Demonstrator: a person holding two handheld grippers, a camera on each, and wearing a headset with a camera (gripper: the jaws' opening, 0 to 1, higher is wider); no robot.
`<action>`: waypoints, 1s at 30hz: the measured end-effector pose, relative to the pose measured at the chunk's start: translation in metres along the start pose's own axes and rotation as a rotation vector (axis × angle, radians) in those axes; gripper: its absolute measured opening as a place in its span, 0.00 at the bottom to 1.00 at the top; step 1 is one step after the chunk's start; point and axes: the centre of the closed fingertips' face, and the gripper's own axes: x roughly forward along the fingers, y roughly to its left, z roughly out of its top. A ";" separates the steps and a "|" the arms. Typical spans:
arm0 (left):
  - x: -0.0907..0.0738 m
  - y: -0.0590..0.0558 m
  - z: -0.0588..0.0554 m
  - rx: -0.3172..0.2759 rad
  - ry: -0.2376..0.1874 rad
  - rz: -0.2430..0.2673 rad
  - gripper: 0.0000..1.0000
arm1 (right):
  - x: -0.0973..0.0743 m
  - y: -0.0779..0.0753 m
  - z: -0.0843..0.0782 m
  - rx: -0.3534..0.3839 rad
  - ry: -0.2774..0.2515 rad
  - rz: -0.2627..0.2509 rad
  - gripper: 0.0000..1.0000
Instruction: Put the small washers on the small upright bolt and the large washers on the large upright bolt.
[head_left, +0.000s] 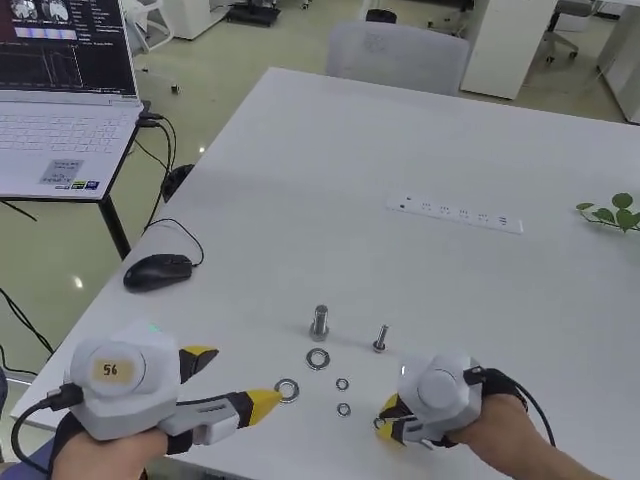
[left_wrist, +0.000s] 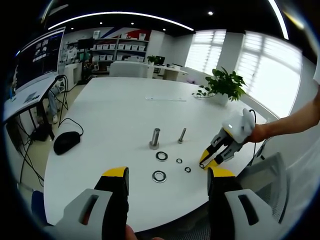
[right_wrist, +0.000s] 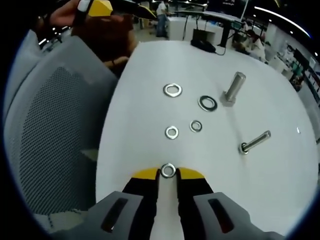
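A large bolt (head_left: 319, 321) and a small bolt (head_left: 381, 338) stand upright on the white table (head_left: 400, 150). In front of them lie two large washers (head_left: 318, 358) (head_left: 288, 389) and two small washers (head_left: 342, 384) (head_left: 344, 409). My right gripper (head_left: 385, 422) is low over the table's near edge, shut on a small washer (right_wrist: 168, 171) pinched between its yellow tips. My left gripper (head_left: 235, 378) hovers open at the near left, and the nearer large washer (left_wrist: 159, 176) lies just ahead of its jaws. The right gripper (left_wrist: 205, 164) comes into the left gripper view from the right.
A black mouse (head_left: 158, 270) sits near the table's left edge. A white power strip (head_left: 455, 214) lies far behind the bolts, with a plant (head_left: 615, 212) at the right edge. An open laptop (head_left: 60, 100) rests on a side desk. A grey mesh chair (right_wrist: 55, 125) stands by the near edge.
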 end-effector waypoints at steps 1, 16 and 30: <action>0.000 0.000 0.000 0.000 0.000 -0.001 0.63 | 0.000 0.000 0.000 -0.030 0.014 0.024 0.16; -0.002 0.001 -0.004 -0.010 -0.002 0.005 0.63 | 0.002 0.004 0.000 -0.299 0.081 0.142 0.16; 0.000 -0.005 -0.002 -0.003 -0.003 -0.007 0.63 | 0.000 -0.007 0.001 0.043 -0.041 0.034 0.13</action>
